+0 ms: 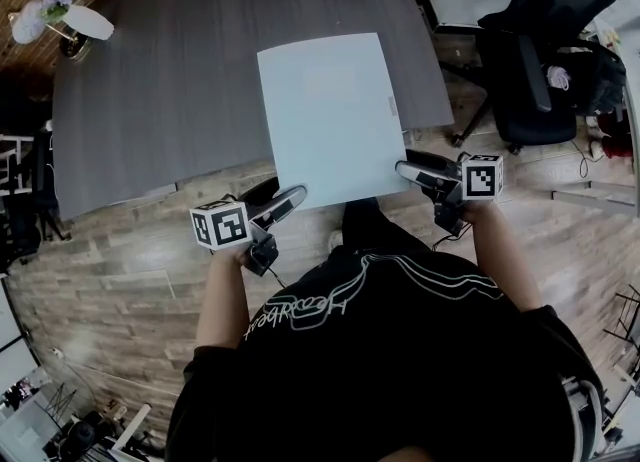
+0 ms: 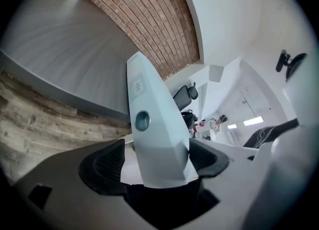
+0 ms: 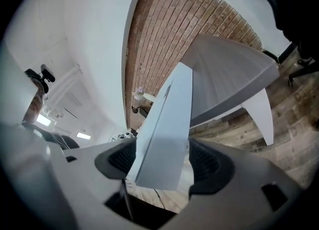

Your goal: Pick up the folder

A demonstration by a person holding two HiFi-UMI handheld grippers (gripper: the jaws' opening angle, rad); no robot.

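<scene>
Pale folder [image 1: 325,115] between both open claws [image 1: 296,196] [image 1: 404,167]

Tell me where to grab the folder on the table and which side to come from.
Take the folder by its near edge, at the two corners overhanging the table, coming from the person's side. It seems to lie flat and thin, so only that overhang lets fingers pass above and below. The left gripper and right gripper straddle those corners, open.

My head view is softly, evenly lit; the pale folder [image 1: 325,115] reads flat and matt, and the corners darken. Both my gripper views bulge inside a black rim, with ceiling lights [image 2: 253,121] blown white and the nearest parts soft.
</scene>
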